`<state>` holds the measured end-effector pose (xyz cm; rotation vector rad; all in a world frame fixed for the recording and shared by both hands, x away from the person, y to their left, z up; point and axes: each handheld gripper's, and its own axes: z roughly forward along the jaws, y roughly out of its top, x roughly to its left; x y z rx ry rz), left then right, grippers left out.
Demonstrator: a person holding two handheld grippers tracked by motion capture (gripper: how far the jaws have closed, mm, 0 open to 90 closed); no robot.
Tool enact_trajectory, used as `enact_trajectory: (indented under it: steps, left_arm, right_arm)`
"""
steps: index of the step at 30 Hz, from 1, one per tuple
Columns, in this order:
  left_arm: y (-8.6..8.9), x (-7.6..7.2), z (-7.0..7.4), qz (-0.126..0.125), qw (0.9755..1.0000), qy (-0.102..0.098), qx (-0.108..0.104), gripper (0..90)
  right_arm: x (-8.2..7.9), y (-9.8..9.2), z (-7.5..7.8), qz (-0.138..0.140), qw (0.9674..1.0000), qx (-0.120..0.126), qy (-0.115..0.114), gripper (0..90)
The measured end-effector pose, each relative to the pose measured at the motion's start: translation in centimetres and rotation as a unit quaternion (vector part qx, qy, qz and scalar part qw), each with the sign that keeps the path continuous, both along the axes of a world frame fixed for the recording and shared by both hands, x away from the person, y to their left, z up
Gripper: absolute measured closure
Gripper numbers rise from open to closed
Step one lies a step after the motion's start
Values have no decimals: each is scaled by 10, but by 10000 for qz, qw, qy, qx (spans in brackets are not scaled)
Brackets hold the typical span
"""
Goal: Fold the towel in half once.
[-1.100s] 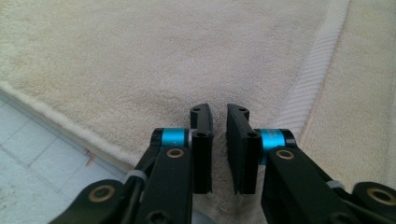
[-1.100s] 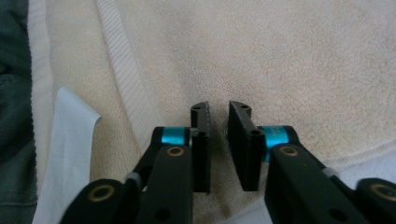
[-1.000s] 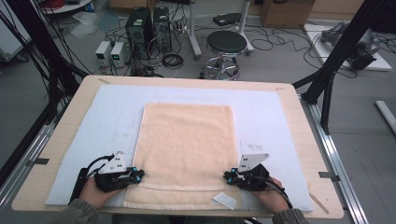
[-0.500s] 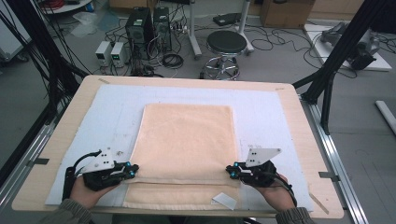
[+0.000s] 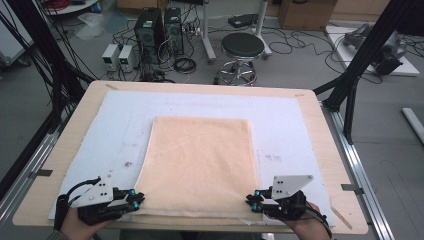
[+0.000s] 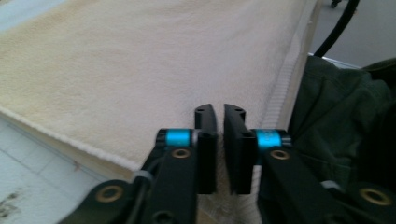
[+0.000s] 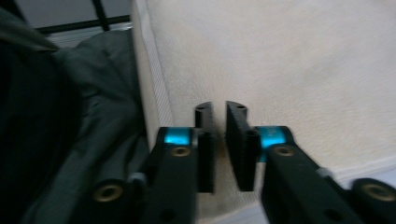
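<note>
A peach towel (image 5: 200, 165) lies flat on a white mat (image 5: 120, 125) in the middle of the table. My left gripper (image 5: 137, 200) is at its near left corner and my right gripper (image 5: 251, 202) at its near right corner, both low at the table's near edge. In the left gripper view the jaws of the left gripper (image 6: 219, 112) stand almost together with the towel (image 6: 140, 60) pinched in the thin slit. The right gripper (image 7: 219, 108) holds the towel (image 7: 289, 60) the same way.
The wooden table (image 5: 325, 130) shows a bare rim around the mat. Dark green clothing (image 6: 345, 121) of the person is close behind the towel's near hem. A stool (image 5: 242, 47), computer towers (image 5: 155, 25) and cables are on the floor beyond the far edge.
Both grippers have moved slightly outward and toward the near edge, taking the towel's near corners with them. The loose lower strip at the near hem has been drawn flat.
</note>
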<state>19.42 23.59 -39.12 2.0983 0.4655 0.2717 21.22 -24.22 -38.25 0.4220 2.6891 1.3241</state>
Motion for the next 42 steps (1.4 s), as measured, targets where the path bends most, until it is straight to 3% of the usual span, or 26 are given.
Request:
enact_trajectory:
  steps: [1, 12, 16, 20, 29, 36, 42]
  left_arm:
    - [1, 0, -1, 16, 10000, 21, 62, 688]
    - [-8, 16, -25, 68, 9993, 220, 284, 669]
    - [-10, 24, -29, 125, 9993, 250, 259, 655]
    - [-11, 31, -29, 235, 9994, 235, 139, 616]
    - [-16, 51, -24, 478, 9982, 296, -205, 475]
    - [-16, 65, -18, 691, 9966, 230, -397, 364]
    - [-14, 78, -13, 828, 9954, 202, -432, 291]
  right_arm:
    - [-1, -1, -2, -89, 9999, -5, 47, 683]
    - [11, 4, -31, -178, 9996, -112, 207, 640]
    - [21, 4, -39, -339, 9990, -16, 290, 597]
    - [31, 3, -43, -578, 9975, 113, 379, 484]
    - [50, -1, -36, -1165, 9913, 523, 310, 214]
    - [68, 2, -29, -1270, 9903, 531, 193, 169]
    - [85, 4, -20, -1400, 9888, 521, 74, 150]
